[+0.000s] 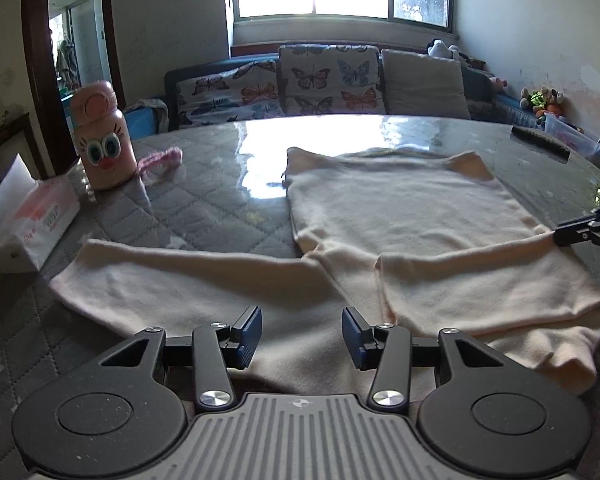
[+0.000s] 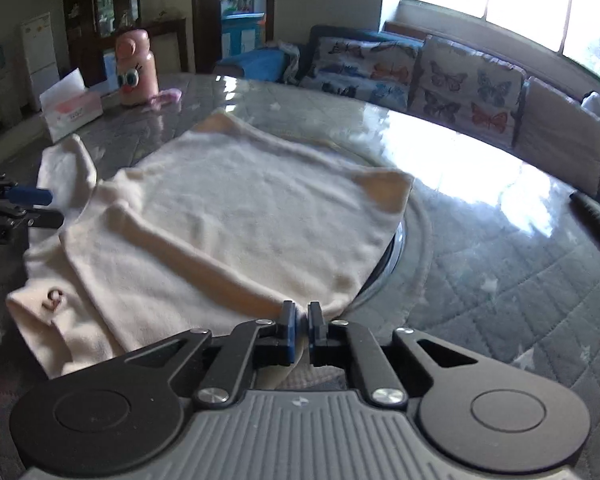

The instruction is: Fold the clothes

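Observation:
A cream long-sleeved garment (image 1: pixel 400 208) lies flat on the round table (image 1: pixel 220 184), with one sleeve (image 1: pixel 148 280) stretched out to the left. My left gripper (image 1: pixel 300 336) is open just above the garment's near edge, and nothing is pinched between its blue pads. My right gripper (image 2: pixel 303 316) is shut on the garment (image 2: pixel 240 208) at a folded edge on the near right side. In the left wrist view the right gripper (image 1: pixel 580 232) comes in from the right edge, gripping that cloth. In the right wrist view the left gripper (image 2: pixel 32 200) shows at the far left.
A pink cartoon-faced bottle (image 1: pixel 104 140), a tissue box (image 1: pixel 32 220) and a small pink cloth (image 1: pixel 160 160) sit at the table's left. A dark flat object (image 1: pixel 540 142) lies at the far right rim. A sofa with butterfly cushions (image 1: pixel 320 80) stands behind the table.

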Motion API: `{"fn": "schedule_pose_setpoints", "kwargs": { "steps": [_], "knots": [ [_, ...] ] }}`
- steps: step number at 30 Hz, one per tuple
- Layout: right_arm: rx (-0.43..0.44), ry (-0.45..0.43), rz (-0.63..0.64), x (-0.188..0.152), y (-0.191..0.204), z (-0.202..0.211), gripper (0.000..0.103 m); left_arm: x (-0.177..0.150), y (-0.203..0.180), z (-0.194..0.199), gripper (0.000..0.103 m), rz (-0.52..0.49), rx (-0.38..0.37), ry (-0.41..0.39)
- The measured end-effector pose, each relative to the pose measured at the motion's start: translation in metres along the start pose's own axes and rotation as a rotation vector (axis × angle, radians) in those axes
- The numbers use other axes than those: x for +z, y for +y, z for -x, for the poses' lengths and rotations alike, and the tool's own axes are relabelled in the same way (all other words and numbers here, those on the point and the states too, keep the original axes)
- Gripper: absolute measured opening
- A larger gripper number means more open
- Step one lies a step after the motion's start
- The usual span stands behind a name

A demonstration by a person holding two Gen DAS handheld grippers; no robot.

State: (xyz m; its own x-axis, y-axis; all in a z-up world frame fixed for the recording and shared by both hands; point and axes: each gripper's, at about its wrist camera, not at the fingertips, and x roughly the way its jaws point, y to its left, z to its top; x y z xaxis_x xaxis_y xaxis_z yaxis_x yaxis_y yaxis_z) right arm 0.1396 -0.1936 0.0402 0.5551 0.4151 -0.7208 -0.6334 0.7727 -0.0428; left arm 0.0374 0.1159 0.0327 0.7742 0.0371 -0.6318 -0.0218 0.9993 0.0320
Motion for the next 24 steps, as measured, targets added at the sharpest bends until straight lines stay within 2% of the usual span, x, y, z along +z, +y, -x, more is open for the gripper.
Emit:
{"fn": "schedule_pose_setpoints", "kwargs": {
  "steps": [5, 9, 13, 17, 24],
  "knots": [
    [0.019, -0.038, 0.011, 0.005, 0.005, 0.011, 0.009, 0.011, -0.018, 0.008, 0.047, -0.024, -0.070, -0.041],
    [0.037, -0.011, 0.019, -0.003, 0.012, 0.006, 0.009, 0.009, -0.037, 0.002, 0.037, -0.062, -0.125, -0.032],
    [0.030, 0.015, 0.007, -0.012, 0.015, 0.003, 0.012, 0.001, -0.040, -0.009, 0.031, -0.076, -0.119, 0.008],
    [0.065, 0.001, 0.031, -0.013, 0.026, 0.013, 0.021, -0.010, -0.034, -0.010, 0.031, -0.073, -0.103, 0.022],
    [0.142, 0.051, 0.115, -0.015, 0.059, 0.006, 0.021, -0.010, -0.014, 0.001, 0.033, -0.031, -0.070, 0.005]
  ]
}}
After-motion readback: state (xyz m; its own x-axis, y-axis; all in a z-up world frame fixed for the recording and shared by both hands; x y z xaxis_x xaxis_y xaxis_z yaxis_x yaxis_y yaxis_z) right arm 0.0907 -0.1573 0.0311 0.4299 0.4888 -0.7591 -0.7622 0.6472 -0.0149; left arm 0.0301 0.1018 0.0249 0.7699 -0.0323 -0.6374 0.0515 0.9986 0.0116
